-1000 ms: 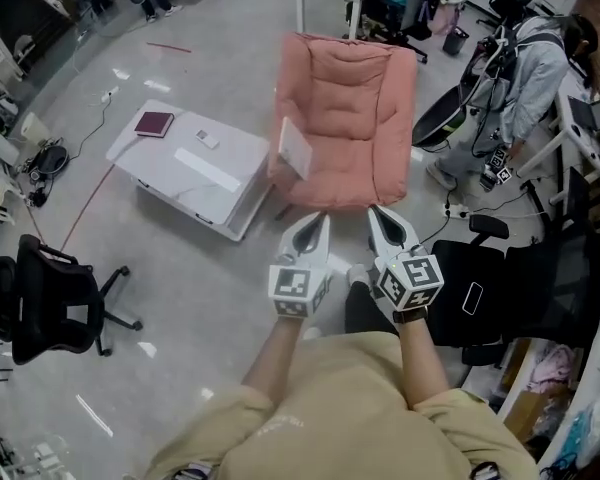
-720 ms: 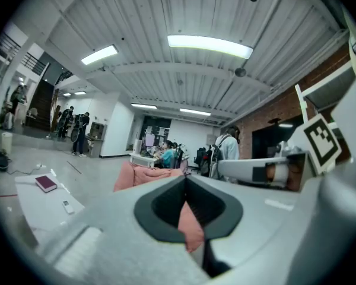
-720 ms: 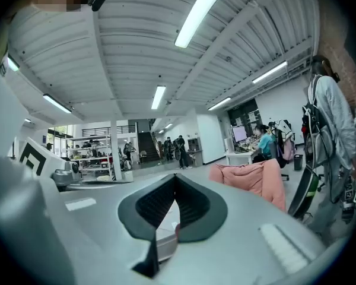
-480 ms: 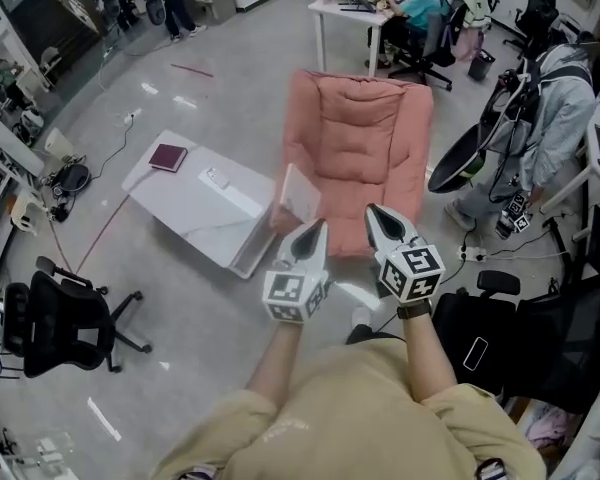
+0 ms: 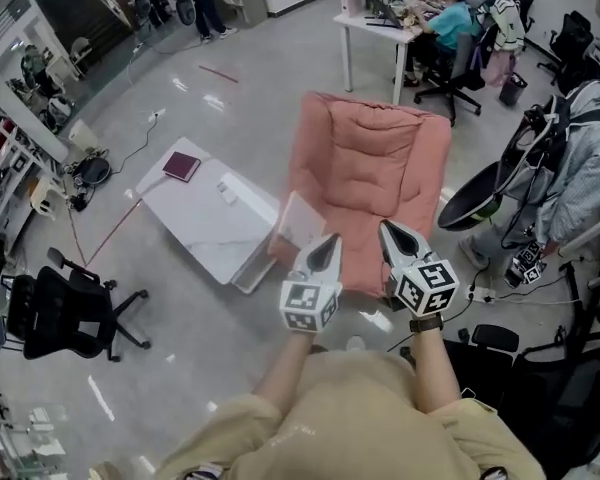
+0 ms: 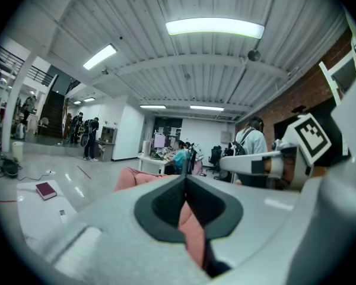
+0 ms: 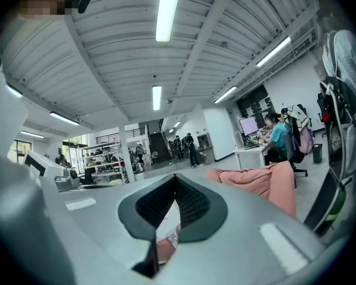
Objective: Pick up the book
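Dark red book [image 5: 182, 166] flat on the far left corner of a low white worktop [image 5: 215, 233], at about 10 o'clock from both tongs and well apart from them. Same book [image 6: 45, 190] small in the left gripper view, at 9 o'clock, lying on the white top.

Near the book, toward 4 o'clock on the worktop, a small white flat item [image 5: 227, 190], too small to name.

Left tongs [image 5: 329, 240] pressed together with nothing between them, held in the air and pointing to 12 o'clock at a pink padded armchair [image 5: 375, 183]. In their own view only pink cushion behind the closed slit.

Right tongs [image 5: 390, 228] closed together too and empty, just beside the left tongs at 3 o'clock, over the front edge of the armchair.

Against the left side of the armchair, at 11 o'clock from the left tongs, a thin white board-like thing [image 5: 302, 220], leaning tilted.

Black office chair [image 5: 65, 313] on the grey floor [image 5: 180, 348] at 8 o'clock.

Far at 1 o'clock, a seated person [image 5: 450, 26] in a teal top.
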Motion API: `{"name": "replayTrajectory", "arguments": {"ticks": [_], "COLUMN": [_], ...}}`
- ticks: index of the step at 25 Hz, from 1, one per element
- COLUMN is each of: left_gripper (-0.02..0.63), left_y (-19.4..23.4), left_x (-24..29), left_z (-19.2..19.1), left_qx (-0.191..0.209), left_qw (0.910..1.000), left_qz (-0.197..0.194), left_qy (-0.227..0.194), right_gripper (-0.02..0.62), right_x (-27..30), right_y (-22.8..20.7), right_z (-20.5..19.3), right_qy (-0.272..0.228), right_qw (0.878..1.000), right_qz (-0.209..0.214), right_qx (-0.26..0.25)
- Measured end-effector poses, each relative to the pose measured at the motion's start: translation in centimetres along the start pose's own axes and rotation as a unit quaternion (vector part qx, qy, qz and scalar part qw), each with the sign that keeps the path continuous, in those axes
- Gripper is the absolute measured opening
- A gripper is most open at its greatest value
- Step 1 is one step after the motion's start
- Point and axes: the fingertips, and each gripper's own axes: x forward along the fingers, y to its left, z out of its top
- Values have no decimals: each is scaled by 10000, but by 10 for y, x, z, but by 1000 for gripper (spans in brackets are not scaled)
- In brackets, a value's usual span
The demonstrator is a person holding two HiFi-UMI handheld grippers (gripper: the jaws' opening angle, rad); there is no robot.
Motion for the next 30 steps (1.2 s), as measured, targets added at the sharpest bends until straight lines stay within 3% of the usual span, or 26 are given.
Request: {"name": "replayTrajectory", "arguments": {"ticks": [6, 11, 18, 30], "left_gripper": [3, 3, 3, 3], "left_y": [4, 28, 75, 208], "left_x": [19, 27, 45, 61], "left_z": [-25, -46, -93, -182], "left_qx": [-55, -199, -666, -1416], "left_qw": [9992, 9973, 9907, 9623], "left_qz": [247, 502, 834, 1600], "left_qy": [310, 495, 843, 1683], "right_gripper": [5, 5, 5, 8], "right_x": [26, 56, 102, 223], "right_y": [-11, -13, -20, -54], "right_z": [-28, -55, -101, -176], "right_qy": [242, 693, 1394, 2675], "right_qw": [9984, 9956, 9844, 9540], "right_qz": [495, 631, 1065, 1332], "right_qx": [130, 10, -167, -252]}}
